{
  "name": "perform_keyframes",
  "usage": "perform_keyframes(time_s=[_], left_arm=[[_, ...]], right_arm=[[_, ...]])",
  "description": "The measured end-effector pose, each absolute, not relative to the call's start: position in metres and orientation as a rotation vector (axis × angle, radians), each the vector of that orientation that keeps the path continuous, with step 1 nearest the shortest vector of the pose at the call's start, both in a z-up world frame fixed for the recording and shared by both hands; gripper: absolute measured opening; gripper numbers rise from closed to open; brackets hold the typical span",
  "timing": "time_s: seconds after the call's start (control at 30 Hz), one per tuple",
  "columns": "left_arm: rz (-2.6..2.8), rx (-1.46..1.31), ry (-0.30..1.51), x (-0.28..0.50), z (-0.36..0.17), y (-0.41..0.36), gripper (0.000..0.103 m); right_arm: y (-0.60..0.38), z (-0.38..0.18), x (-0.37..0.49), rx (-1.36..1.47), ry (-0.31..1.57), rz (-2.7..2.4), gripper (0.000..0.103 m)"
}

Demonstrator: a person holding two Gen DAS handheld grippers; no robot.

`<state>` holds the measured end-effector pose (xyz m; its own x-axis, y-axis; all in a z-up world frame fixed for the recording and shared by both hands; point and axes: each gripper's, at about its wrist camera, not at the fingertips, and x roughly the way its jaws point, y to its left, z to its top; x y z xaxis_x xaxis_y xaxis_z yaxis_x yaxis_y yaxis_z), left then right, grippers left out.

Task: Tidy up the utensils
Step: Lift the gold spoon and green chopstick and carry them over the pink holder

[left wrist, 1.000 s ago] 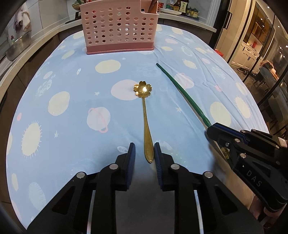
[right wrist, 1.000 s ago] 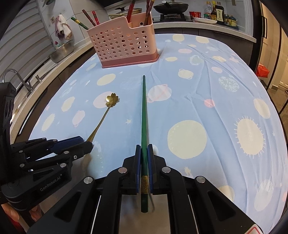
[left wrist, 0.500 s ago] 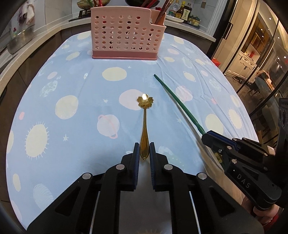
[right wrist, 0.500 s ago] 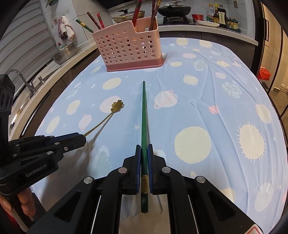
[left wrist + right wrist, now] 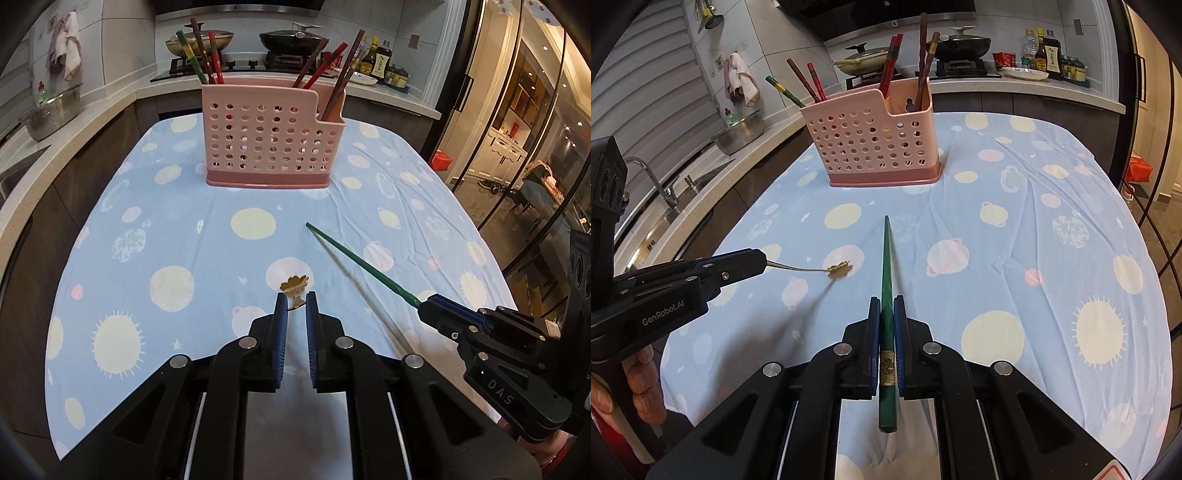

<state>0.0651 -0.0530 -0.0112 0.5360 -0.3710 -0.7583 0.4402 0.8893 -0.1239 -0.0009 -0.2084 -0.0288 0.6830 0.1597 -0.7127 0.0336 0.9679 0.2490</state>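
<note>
Utensils hang in both of our grippers above the pale blue tablecloth printed with suns and planets. Our left gripper has just been closing its jaws and now pinches the handle of a small gold spoon with a flower-shaped bowl; in the right wrist view the spoon sticks out clear of the cloth, casting a shadow below. Our right gripper is clamped on a long dark green chopstick with a gold band, whose thin tip points toward twelve o'clock and whose butt end sticks out behind the blue pads. At twelve o'clock on the cloth stands the pink perforated plastic utensil holder, already carrying several red, brown and green chopsticks upright in its compartments. Fingers of a hand wrap the left gripper's handle at eight o'clock.
</note>
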Motion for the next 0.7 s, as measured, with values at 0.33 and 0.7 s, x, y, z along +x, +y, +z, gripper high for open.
perform_keyframes(time_s=[0.33,0.7], left_arm=[[-0.482,0.097,0.838,0.078,0.004,-0.056,0.0],[-0.474,0.086,0.787,0.09,0.028,-0.052,0.001]], right_arm=[[-0.21,0.003,0.011,0.23,0.733,0.079,0.007],[-0.215,0.037,0.027,0.228,0.648,0.094,0.007]])
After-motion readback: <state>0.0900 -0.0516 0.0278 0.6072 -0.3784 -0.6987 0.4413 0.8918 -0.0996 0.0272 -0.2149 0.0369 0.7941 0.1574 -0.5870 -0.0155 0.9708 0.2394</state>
